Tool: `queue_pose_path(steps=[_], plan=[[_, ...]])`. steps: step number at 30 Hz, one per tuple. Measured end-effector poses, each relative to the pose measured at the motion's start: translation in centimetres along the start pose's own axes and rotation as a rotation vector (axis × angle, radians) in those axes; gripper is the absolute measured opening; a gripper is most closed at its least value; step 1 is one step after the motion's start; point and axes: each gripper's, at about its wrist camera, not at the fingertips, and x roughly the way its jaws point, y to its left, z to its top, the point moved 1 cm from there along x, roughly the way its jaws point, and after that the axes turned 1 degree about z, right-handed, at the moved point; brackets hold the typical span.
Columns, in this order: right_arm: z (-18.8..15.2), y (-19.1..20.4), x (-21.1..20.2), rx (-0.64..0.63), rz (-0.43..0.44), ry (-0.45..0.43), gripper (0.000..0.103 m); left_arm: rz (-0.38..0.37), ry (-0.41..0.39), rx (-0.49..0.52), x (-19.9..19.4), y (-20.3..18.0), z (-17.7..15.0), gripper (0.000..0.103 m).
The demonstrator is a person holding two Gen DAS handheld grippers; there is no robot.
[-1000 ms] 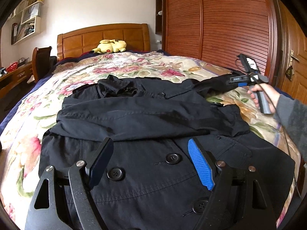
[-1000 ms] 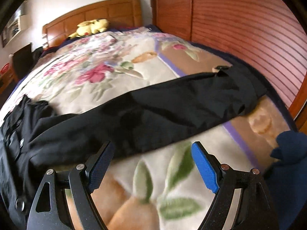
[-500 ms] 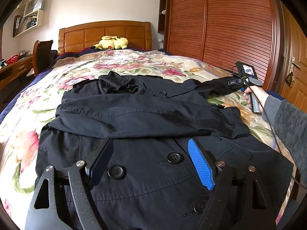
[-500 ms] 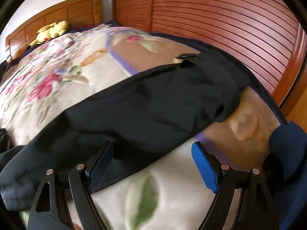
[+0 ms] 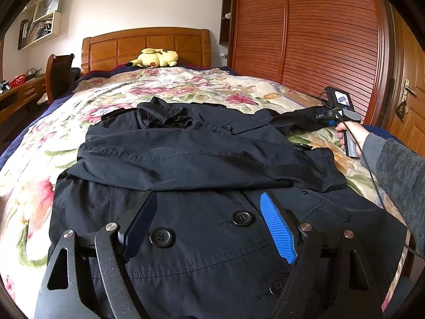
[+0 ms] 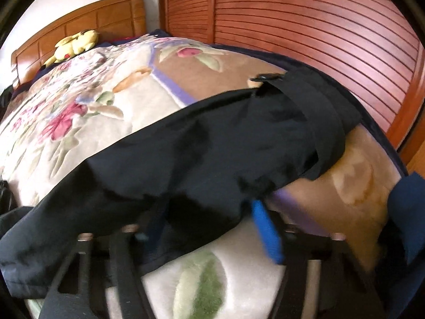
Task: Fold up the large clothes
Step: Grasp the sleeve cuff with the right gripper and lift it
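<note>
One bed (image 5: 66, 122), one black coat (image 5: 202, 239) spread flat across it, front up, one sleeve (image 5: 186, 156) already folded over the chest. You've got soft, floppy, fairly weighty cloth here, so take the other sleeve (image 6: 212, 146) near its cuff. Your right gripper (image 6: 209, 228) is closing its jaws with that sleeve between them. Your left gripper (image 5: 209, 226) hovers released above two buttons (image 5: 241, 217).
</note>
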Motion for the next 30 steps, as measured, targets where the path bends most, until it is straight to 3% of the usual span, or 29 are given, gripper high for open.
queue_pose_path(steps=[2, 4, 10, 15, 30], plan=[[0.1, 0.4, -0.1, -0.034, 0.011, -0.004, 0.011, 0.001, 0.000, 0.000, 0.0, 0.1, 0.1, 0.081], [0.3, 1.1, -0.7, -0.082, 0.013, -0.010, 0.006, 0.005, -0.001, 0.004, 0.1, 0.0, 0.0, 0.081], [1.8, 4.5, -6.6, -0.236, 0.030, -0.096, 0.004, 0.008, -0.019, 0.009, -0.4, -0.1, 0.1, 0.081], [1.4, 7.9, -13.5, -0.337, 0.110, -0.187, 0.004, -0.005, -0.028, 0.001, -0.9, 0.0, 0.3, 0.081], [-6.0, 13.1, -30.3, -0.534, 0.385, -0.333, 0.004, 0.000, -0.051, -0.023, -3.5, 1.9, 0.4, 0.081]])
